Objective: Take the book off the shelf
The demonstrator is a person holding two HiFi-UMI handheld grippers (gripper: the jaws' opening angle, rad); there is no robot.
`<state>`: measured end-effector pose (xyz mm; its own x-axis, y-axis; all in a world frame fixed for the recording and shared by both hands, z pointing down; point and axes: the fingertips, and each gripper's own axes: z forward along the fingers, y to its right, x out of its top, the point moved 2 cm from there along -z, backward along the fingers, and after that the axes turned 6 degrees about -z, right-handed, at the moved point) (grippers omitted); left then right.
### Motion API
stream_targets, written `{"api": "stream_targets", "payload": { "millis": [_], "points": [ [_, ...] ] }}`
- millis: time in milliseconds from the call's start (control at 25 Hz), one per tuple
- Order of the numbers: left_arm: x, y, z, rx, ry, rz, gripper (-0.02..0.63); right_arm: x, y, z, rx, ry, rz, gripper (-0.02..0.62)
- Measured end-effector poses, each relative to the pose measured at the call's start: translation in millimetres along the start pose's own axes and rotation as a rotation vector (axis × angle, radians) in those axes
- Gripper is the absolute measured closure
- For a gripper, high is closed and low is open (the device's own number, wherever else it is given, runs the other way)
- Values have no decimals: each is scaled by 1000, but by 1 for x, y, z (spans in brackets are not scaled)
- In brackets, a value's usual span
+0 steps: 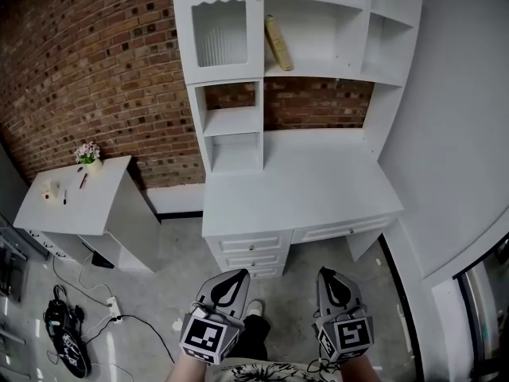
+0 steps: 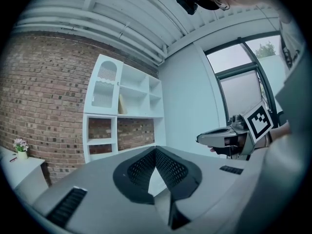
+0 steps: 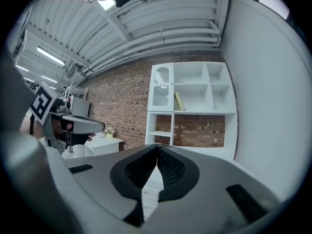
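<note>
A yellowish book (image 1: 277, 42) leans tilted against the left wall of a compartment in the white shelf unit (image 1: 318, 70) above the desk. The same book (image 2: 121, 104) shows small in the left gripper view, and the book (image 3: 179, 101) also shows in the right gripper view. My left gripper (image 1: 233, 278) and right gripper (image 1: 331, 279) hang low near the person's body, well short of the desk. Both are shut with nothing between their tips. They point towards the shelf from a distance.
A white desk (image 1: 302, 189) with drawers stands under the shelf unit. A low white cabinet (image 1: 75, 197) with a small flower pot (image 1: 89, 156) stands to the left. Cables and a power strip (image 1: 111, 309) lie on the floor at left. A grey wall (image 1: 461, 134) bounds the right.
</note>
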<state>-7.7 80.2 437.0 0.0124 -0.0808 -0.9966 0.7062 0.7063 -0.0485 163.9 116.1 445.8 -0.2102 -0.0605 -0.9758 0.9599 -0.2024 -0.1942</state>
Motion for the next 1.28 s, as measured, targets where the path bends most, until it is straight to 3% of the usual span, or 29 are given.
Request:
{"api": "stream_targets", "payload": {
  "millis": [360,880,1120,1280],
  "points": [
    [6,-63,100,-60,9,16,591,-1,37,102,-56,-13,-28,594],
    [60,-211,263,-81,16,48,591,41,104,309,-111,-22,6,594],
    [81,-251,294,-3,16,27,592,56,120,372,-72,17,-7,594],
    [87,-266,313,34,51,54,592,70,138,408,-40,37,-20,594]
  ]
}}
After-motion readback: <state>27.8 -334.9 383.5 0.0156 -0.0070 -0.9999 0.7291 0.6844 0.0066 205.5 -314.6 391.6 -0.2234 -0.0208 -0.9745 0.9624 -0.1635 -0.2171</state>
